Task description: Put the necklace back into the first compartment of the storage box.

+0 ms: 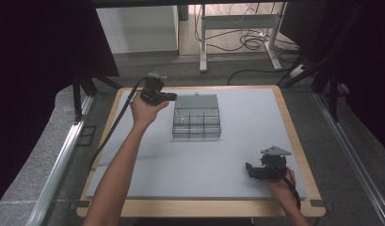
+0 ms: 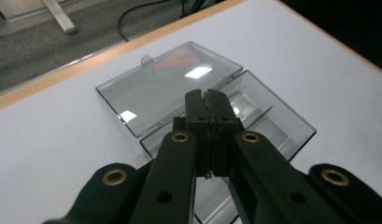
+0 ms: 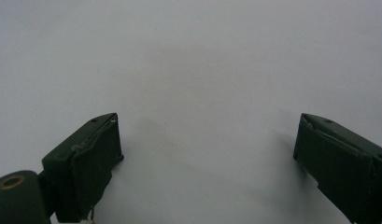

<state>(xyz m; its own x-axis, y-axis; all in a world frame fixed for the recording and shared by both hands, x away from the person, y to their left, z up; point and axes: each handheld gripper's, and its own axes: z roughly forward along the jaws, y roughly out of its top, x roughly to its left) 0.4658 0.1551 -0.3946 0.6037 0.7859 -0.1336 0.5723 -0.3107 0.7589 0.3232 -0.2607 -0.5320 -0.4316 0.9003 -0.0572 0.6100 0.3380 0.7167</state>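
We see the surface (image 1: 237, 155) first: a pale grey, matte sheet on a board with a light wooden rim, broad and bare around its middle. On its far half, left of centre, lies a clear plastic box (image 1: 197, 123), rectangular, with thin divider walls making small compartments. Its lid (image 1: 196, 101) is swung fully open and lies flat behind it, toward the far edge; the hinge line and the box's long axis run across the surface, left to right. The plastic is smooth and glossy, throwing bright glints in the left gripper view. There is wide bare room in front of the box and to its right, less between lid and far rim. Our left tool (image 2: 208, 99) hangs just over the hinge area, its black jaws pressed together with nothing between them. Our right tool (image 3: 207, 149) rests near the front right corner, jaws spread wide over bare grey.
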